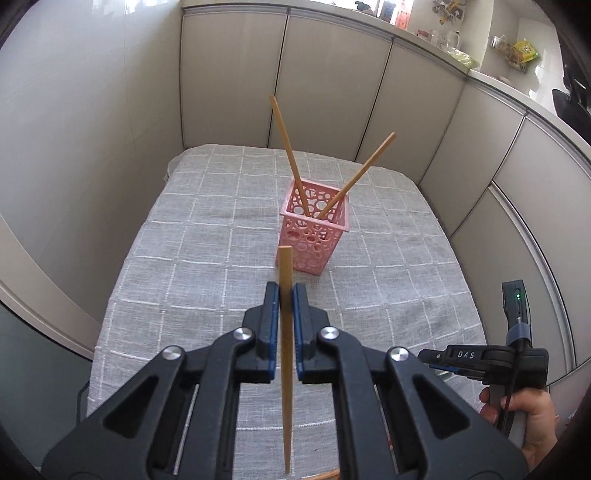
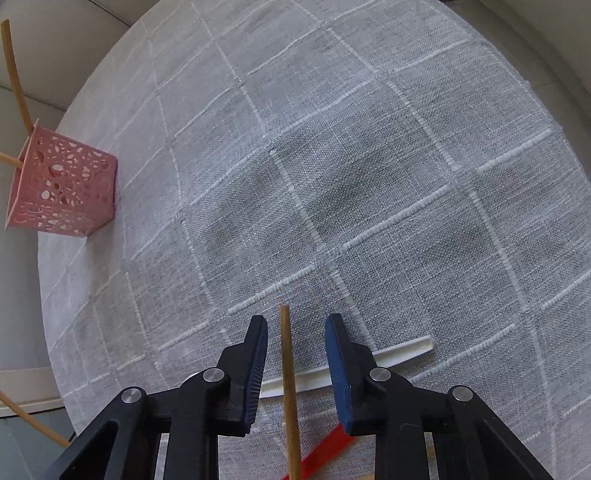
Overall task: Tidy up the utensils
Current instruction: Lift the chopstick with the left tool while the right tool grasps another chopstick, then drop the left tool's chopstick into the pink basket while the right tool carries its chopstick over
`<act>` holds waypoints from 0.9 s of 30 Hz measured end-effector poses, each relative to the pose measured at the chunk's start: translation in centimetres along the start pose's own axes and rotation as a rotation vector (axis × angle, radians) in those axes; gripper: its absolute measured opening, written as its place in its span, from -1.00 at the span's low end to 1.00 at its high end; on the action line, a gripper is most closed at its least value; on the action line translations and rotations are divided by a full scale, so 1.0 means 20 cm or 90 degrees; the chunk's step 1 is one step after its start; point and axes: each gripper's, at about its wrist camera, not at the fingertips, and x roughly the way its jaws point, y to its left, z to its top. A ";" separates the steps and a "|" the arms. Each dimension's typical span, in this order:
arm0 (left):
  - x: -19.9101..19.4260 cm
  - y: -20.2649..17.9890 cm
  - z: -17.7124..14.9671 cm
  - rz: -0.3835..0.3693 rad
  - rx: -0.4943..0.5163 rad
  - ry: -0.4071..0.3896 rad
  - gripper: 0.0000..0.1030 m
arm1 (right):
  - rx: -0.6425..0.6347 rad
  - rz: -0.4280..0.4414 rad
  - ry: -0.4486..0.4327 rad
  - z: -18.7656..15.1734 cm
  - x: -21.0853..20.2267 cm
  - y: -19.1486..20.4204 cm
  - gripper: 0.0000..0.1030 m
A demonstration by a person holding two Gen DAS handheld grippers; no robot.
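You have bright, even daylight in both views, strongest from the windows (image 1: 388, 11) at the far right, which glare white. Soft grey shadows fall on the tablecloth (image 2: 369, 206) under your right gripper. Focus stays sharp; fisheye bending curves the wall panels (image 1: 229, 81), and the corners go black.

Left gripper (image 1: 285, 295) points forward and down, pads clamped tight on a wooden chopstick (image 1: 285, 332) that runs 12 to 6 o'clock. Right gripper (image 2: 295, 332) points steeply down, jaws apart, straddling another chopstick (image 2: 288, 387), pads not touching it. A bare hand (image 1: 524, 417) at 4 o'clock grips the right gripper's handle.
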 end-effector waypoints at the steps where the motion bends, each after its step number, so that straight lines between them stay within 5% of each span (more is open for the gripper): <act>1: 0.00 0.00 0.00 0.000 0.000 0.001 -0.84 | -0.003 0.000 -0.001 0.00 0.00 0.01 -0.43; 6: 0.00 0.01 0.00 0.001 0.004 0.002 -0.84 | -0.062 -0.043 -0.004 -0.02 0.05 0.11 -0.83; 9: 0.00 0.01 0.00 0.003 0.009 0.003 -0.84 | -0.090 -0.069 -0.016 -0.03 0.04 0.14 -0.89; 27: -0.23 0.01 0.05 0.012 0.042 -0.062 -0.84 | -0.199 0.043 -0.257 -0.30 -0.61 0.41 -0.90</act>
